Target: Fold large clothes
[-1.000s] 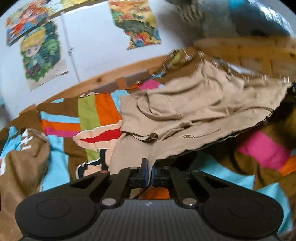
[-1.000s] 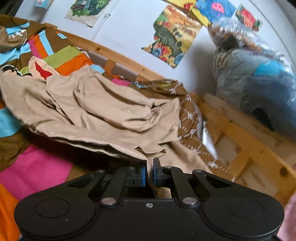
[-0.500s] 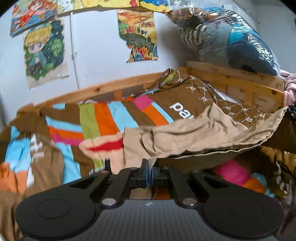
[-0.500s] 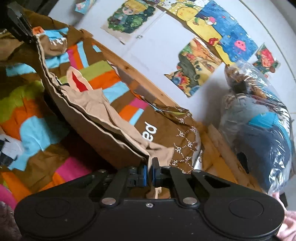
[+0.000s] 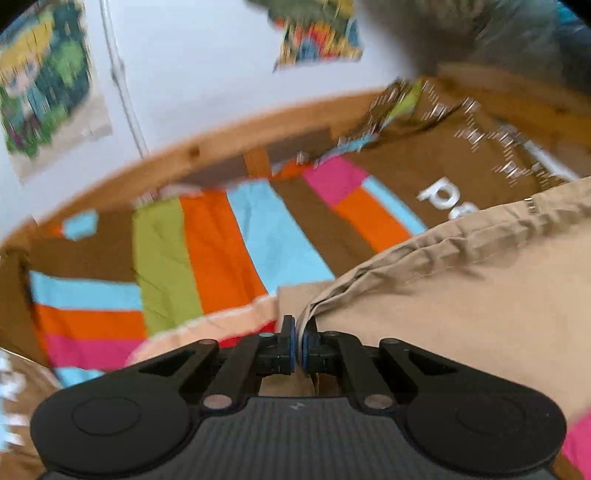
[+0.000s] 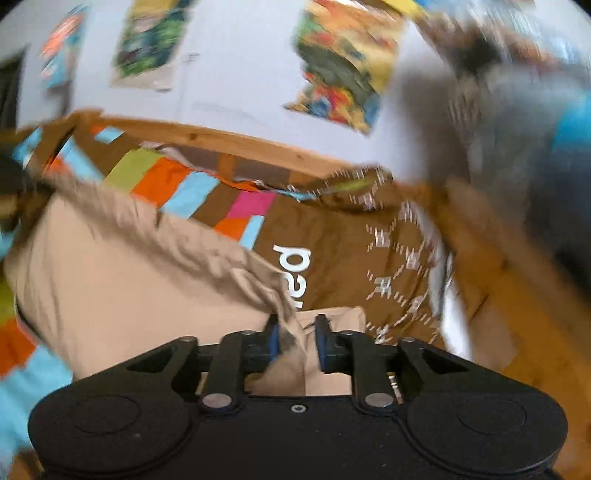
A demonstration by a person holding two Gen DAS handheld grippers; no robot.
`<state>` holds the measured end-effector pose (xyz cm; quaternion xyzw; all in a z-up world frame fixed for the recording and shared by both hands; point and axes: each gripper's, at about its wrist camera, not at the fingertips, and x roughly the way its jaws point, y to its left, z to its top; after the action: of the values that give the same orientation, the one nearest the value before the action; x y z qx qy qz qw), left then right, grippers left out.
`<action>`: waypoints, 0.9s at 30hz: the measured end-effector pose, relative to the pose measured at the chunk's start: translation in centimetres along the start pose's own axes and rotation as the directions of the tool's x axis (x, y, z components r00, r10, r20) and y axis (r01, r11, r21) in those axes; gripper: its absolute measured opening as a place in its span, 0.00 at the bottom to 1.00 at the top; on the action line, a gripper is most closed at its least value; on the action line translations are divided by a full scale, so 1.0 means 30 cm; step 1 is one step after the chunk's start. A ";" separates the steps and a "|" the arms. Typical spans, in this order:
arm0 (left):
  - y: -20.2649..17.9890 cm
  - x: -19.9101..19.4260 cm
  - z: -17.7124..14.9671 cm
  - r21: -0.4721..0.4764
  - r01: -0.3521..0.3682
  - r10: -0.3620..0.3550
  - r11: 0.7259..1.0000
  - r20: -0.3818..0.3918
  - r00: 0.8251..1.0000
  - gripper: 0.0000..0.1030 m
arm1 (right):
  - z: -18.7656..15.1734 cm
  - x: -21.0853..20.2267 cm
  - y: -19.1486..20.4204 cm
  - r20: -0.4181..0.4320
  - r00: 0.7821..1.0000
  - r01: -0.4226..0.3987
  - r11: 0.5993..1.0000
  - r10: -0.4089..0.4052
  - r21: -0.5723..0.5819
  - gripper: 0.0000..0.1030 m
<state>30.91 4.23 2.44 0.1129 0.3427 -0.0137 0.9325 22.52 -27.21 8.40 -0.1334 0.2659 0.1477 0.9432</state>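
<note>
A large tan garment (image 5: 461,295) lies spread over a striped bedspread (image 5: 236,243). My left gripper (image 5: 298,339) is shut on a bunched corner of the garment. In the right wrist view the same tan garment (image 6: 129,280) stretches off to the left. My right gripper (image 6: 297,336) has its jaws parted with a fold of the tan cloth lying loose between them. Both views are blurred by motion.
A wooden bed frame (image 5: 221,147) runs along the white wall with posters (image 5: 317,33). A brown cover with white lettering (image 6: 332,258) lies at the bed's far right. A plastic-wrapped bundle (image 6: 535,129) sits on the right.
Both grippers have come down and forward, laying the stretched garment flat on the bedspread. The right gripper's jaws have parted from the cloth; the left stays clamped.
</note>
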 end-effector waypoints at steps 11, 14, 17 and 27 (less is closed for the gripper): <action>-0.083 0.231 -0.043 0.018 0.017 -0.015 1.000 -0.118 0.993 0.03 | -0.145 0.010 -0.178 0.067 0.996 -0.078 0.964 0.063 0.253 0.77; -0.062 0.218 -0.041 0.016 0.021 -0.018 1.000 -0.125 0.992 0.03 | -0.171 -0.021 -0.263 0.099 0.991 -0.117 0.910 0.085 0.397 0.78; -0.025 0.212 -0.045 -0.026 0.029 -0.033 0.999 -0.147 0.989 0.04 | -0.174 -0.058 -0.321 0.138 0.985 -0.156 0.857 0.100 0.492 0.78; 0.218 0.044 -0.112 -0.393 0.135 -0.147 0.910 -0.001 0.989 0.64 | -0.343 -0.256 -0.125 0.195 0.980 -0.120 0.868 0.027 0.482 0.94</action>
<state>30.45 11.42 0.43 -0.1007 0.3599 -0.0107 0.9275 12.81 -35.65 4.72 0.1350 0.2124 0.1227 0.9600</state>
